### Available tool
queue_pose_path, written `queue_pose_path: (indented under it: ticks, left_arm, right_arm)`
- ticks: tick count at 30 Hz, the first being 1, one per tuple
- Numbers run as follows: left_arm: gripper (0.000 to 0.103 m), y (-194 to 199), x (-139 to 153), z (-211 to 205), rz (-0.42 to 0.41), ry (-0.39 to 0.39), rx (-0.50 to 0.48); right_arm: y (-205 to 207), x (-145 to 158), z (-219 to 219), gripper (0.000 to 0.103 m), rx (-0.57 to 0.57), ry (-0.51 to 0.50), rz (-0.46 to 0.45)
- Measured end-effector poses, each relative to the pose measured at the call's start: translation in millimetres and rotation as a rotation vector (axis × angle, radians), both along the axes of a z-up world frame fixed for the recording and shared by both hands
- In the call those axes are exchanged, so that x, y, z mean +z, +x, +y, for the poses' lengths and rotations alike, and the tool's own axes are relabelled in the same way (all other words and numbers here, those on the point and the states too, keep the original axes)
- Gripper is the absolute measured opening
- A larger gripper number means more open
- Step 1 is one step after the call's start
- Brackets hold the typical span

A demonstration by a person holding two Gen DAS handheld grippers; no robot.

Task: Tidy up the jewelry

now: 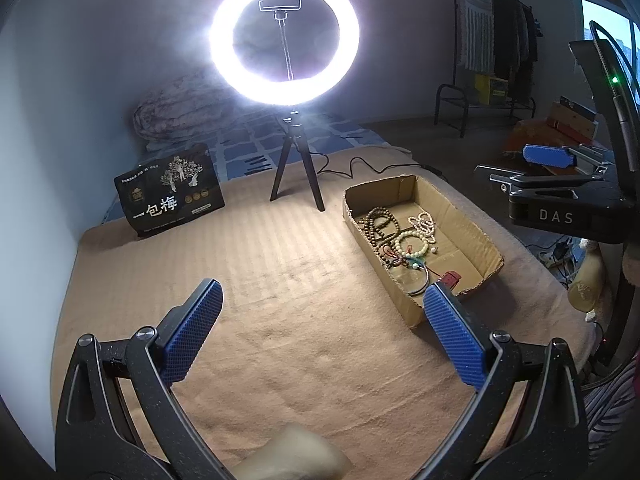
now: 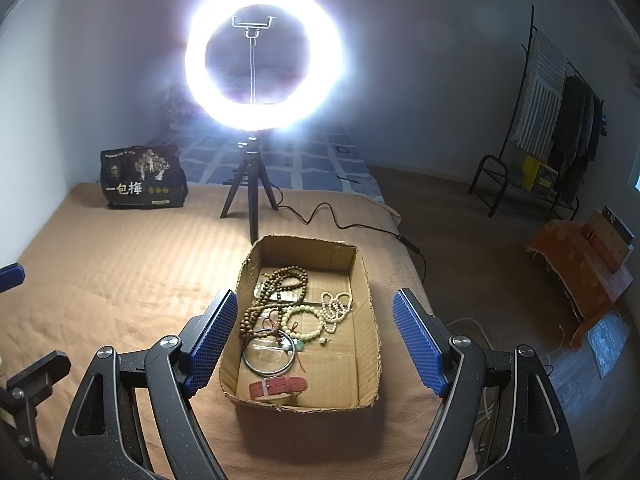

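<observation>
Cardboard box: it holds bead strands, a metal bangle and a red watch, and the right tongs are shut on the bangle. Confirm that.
One thing is wrong. In the right wrist view the right tongs are open and hold nothing, above the cardboard box. The metal bangle lies loose inside, with the bead strands and the red watch.

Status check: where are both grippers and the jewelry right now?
Left gripper open, empty, over bare blanket. Right gripper open, empty, hovering at the cardboard box. Beads, bangle, red watch all inside. Nothing blocking.
</observation>
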State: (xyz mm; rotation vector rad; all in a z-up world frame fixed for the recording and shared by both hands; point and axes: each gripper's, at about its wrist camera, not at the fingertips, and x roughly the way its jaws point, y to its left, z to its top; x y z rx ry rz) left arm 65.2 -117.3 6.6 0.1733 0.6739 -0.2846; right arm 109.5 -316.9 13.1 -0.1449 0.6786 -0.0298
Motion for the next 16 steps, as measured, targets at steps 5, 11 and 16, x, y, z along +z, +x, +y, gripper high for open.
queue_pose_path:
  ticks: [5, 11, 16]
  left_arm:
    - [0.102, -3.8, -0.5, 0.0, -0.030, 0.020, 0.014]
    - [0.103, -2.5, -1.1, 1.7, -0.014, 0.016, 0.027]
    - [0.102, 1.8, -1.0, 7.0, 0.009, -0.001, 0.045]
  right_arm:
    - [-0.2, -0.3, -0.1, 0.080, 0.001, -0.004, 0.002]
    - [-0.1, -1.3, -2.7, 0.080, 0.005, -0.013, 0.006]
    - [-1.0, -6.1, -9.5, 0.080, -0.003, -0.035, 0.017]
